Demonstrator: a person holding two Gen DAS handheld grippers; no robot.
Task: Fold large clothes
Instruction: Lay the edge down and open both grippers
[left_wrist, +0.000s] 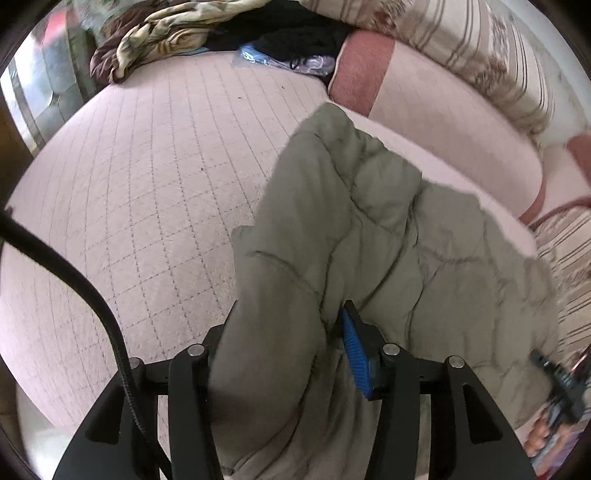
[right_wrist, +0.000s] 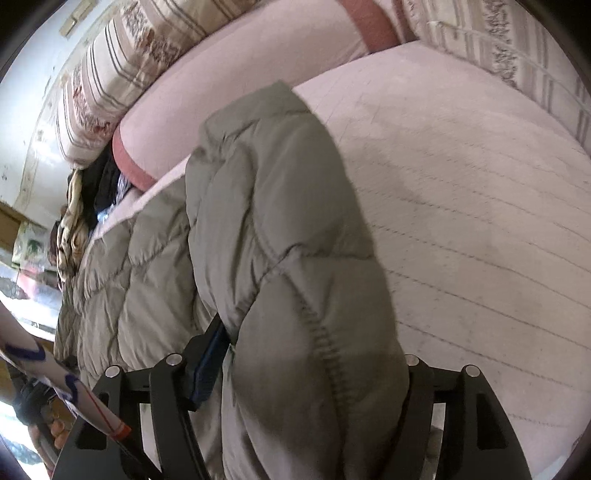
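While both sets of jaws clamped thick folds of the olive quilted jacket (left_wrist: 369, 229) – left gripper (left_wrist: 291, 332), right gripper (right_wrist: 314, 339) – it draped mid-frame over the pink bed (left_wrist: 147, 184); matching heights would probably keep the fold square.

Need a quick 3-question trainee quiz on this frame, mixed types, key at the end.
1. True or false: the left gripper is shut on the green quilted jacket.
2. Multiple choice: what does the jacket lie on? A) a wooden floor B) a pink quilted mattress C) a glass table
3. Fill in: the pads on the gripper fingers are coloured ____.

Key:
1. True; the right gripper is clamped on the jacket too.
2. B
3. blue
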